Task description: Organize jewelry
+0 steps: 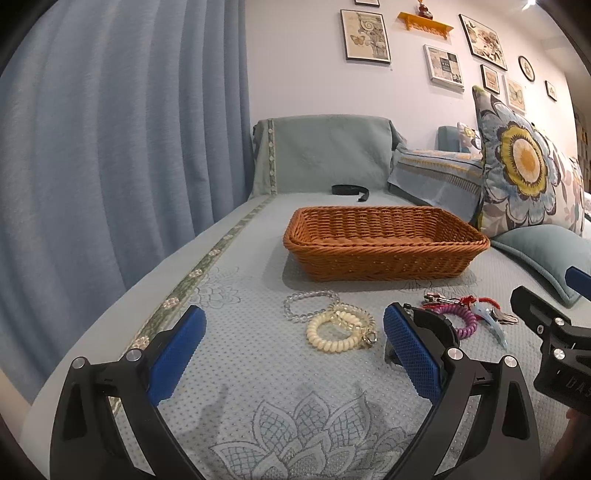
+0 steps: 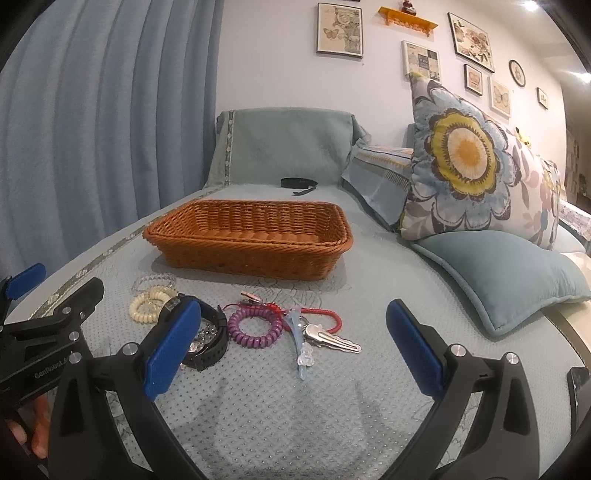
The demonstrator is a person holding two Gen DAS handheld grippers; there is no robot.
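Left gripper (image 1: 293,347) is being held wide open above the blue sofa cover (image 1: 258,387), gripping nothing. Cream coil bracelet (image 1: 334,334) and clear bead bracelet (image 1: 308,304) are lying between its fingers; wicker basket (image 1: 384,242) is sitting farther back.

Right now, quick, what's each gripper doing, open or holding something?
Left gripper: open, holding nothing, above the sofa cover.
Right gripper: open, holding nothing.

Blue curtain (image 1: 110,147), floral pillow (image 2: 476,166), framed pictures (image 1: 365,35)
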